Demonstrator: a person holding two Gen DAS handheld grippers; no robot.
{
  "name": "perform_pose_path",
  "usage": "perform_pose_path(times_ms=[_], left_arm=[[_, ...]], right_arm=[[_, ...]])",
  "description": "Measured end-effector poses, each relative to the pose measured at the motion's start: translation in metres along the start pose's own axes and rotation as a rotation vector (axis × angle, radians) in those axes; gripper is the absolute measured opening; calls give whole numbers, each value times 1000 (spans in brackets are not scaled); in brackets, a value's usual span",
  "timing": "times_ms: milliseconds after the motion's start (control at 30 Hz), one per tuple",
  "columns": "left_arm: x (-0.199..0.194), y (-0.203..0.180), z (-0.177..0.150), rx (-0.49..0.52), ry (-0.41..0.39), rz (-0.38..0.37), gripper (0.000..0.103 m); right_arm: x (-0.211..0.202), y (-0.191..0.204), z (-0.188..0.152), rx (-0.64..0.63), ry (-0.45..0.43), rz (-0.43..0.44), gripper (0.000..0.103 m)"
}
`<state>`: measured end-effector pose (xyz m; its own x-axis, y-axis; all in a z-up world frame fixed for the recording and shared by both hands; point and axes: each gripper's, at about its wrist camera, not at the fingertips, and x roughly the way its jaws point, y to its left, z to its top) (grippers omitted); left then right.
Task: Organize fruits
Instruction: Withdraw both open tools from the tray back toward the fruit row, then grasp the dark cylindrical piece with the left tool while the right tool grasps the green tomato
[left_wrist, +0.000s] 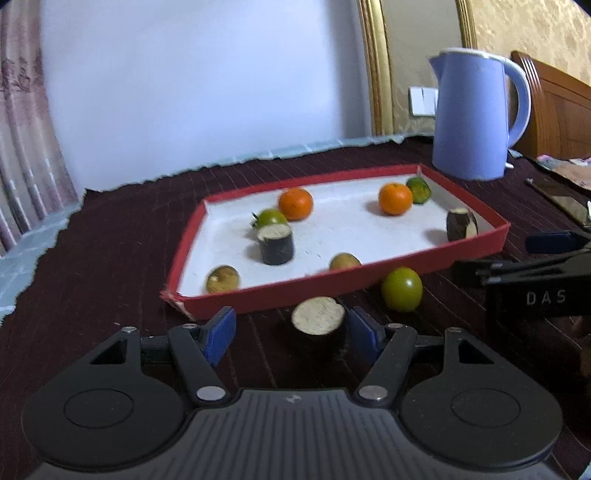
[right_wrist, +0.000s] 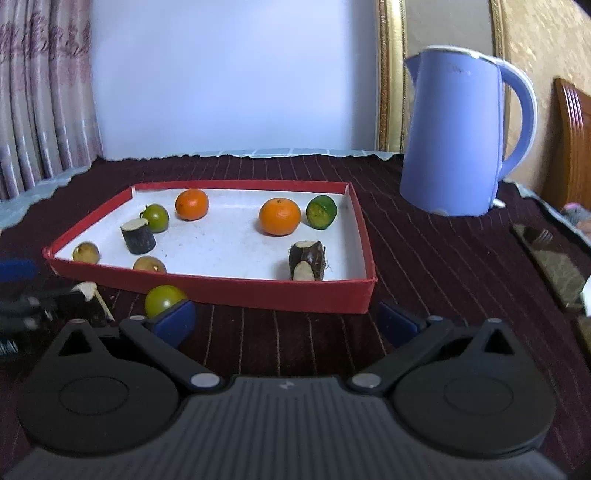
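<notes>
A dark cut stem piece (left_wrist: 318, 320) with a pale cut face is seen standing on the bench between the blue pads of the left hand-held gripper (left_wrist: 291, 332); the jaws are spread wide, and whether the right pad touches the piece cannot be told, as its lower part is lost in shadow against the dark cloth. In the right wrist view only a pale sliver of this piece (right_wrist: 85, 288) is made out behind the other tool. Just outside the near wall of the red tray (left_wrist: 258, 291) a green fruit (left_wrist: 402, 294) is set on the cloth; in the right view it is partly covered by the left pad of the right hand-held gripper (right_wrist: 286, 323), whose jaws are wide apart with nothing between them.

Inside the white-floored tray are seen two oranges (right_wrist: 191, 204) (right_wrist: 279, 216), a green fruit with a stalk (right_wrist: 155, 218), a cut green fruit (right_wrist: 321, 212), two stem pieces (right_wrist: 137, 235) (right_wrist: 307, 260) and two brownish fruits (right_wrist: 85, 252) (right_wrist: 149, 264), the nearer one half hidden by the tray wall.

The bench is covered by a dark maroon striped cloth (right_wrist: 424, 258). A blue kettle (right_wrist: 456, 136) is placed behind the tray, its handle partly cut off in the left view. A white wall (right_wrist: 229, 74), pink curtains (right_wrist: 40, 92), gold trim and blurred items at the right edge are noted.
</notes>
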<state>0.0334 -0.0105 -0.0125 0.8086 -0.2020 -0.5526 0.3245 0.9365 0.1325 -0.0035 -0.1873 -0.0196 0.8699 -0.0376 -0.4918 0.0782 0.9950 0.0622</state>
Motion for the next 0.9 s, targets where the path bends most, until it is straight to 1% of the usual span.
perform_pose_path(times_ms=[33,67,167,200,233,267,333,367,433,467,567,600,633,667,733,833,900], left_arm=[[4,-1,0,0,10,-17,67],[9,-2,1,0,28,-27,63],[21,-5,0,-15,65,-29,42],[25,-4,0,-28,80,-41,40],[27,-2,0,-47,91,-53,35],[27,-1,1,-68,89,-66,33],[25,-2,0,-73,84,-58,33],[24,-1,0,-75,82,-50,32],[22,2,-1,-92,79,-26,33],[19,5,0,-101,75,-8,32],[13,15,3,-118,56,45,32],[11,18,4,-123,49,62,32],[8,22,5,-128,42,76,32],[7,26,6,-134,37,88,32],[7,32,6,-143,39,107,32],[9,38,5,-159,58,108,32],[9,38,4,-157,58,104,32]], right_arm=[[0,-1,0,10,3,1,103],[1,-1,0,15,4,-1,103],[-2,1,-1,-5,-10,-10,103],[-3,2,-1,-19,-14,-15,103],[-4,5,-1,-41,-22,-24,103],[-6,8,-1,-62,-33,-32,103],[-8,13,-2,-104,-55,-39,103],[-7,16,-2,-121,-52,-40,103],[-6,21,-2,-153,-35,-36,103],[-5,25,-2,-168,-15,-22,103],[-1,34,-1,-175,8,12,102],[1,37,-1,-183,16,25,101],[3,40,-1,-188,22,34,96],[6,43,0,-193,32,41,94],[11,50,1,-209,42,54,92],[21,62,4,-231,59,65,84],[30,68,4,-225,89,70,83]])
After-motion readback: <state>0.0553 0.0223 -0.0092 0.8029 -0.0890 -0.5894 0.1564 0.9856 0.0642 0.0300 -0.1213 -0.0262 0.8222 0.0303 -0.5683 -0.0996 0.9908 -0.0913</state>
